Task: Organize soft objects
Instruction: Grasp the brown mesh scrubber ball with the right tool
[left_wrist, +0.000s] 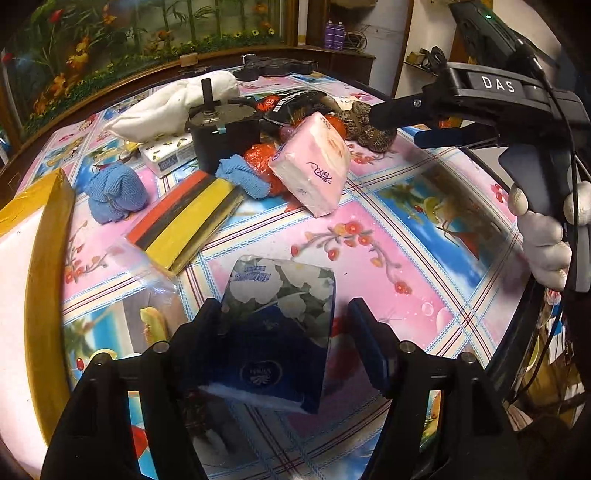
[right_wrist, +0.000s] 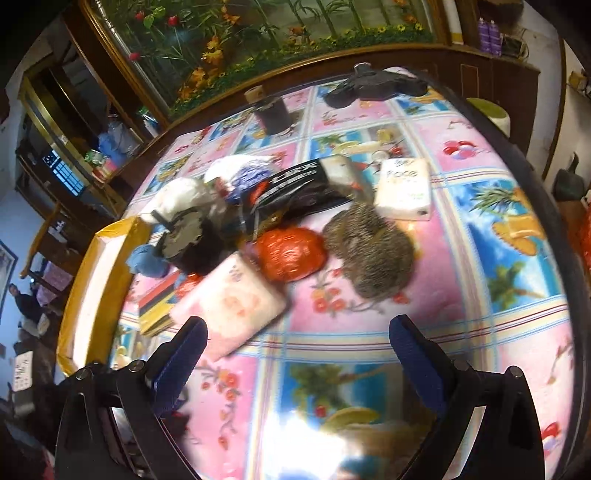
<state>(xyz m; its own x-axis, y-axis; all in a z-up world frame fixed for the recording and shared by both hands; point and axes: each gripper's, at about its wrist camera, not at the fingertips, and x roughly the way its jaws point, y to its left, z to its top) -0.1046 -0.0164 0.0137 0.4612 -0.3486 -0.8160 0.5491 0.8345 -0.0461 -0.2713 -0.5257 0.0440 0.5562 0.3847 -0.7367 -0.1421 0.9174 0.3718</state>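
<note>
Left hand-held gripper (left_wrist: 284, 325) wide around blue tissue pack (left_wrist: 277, 332), seen only in left wrist view; right hand-held gripper (right_wrist: 297, 338) wide, empty, near pink tissue pack (right_wrist: 236, 302).

Our left gripper (left_wrist: 286, 321) hangs low with fingers spread wide. Our right gripper (right_wrist: 297, 341), gripped in a white-gloved hand (left_wrist: 543, 236), hovers with fingers parted, holding nothing.

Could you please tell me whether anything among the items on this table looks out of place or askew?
Yes. A hard black cylindrical motor with a shaft sits among the soft things. The pink plastic-wrapped tissue pack rests tilted on one corner against the crumpled orange plastic bag, not flat on the table.
</note>
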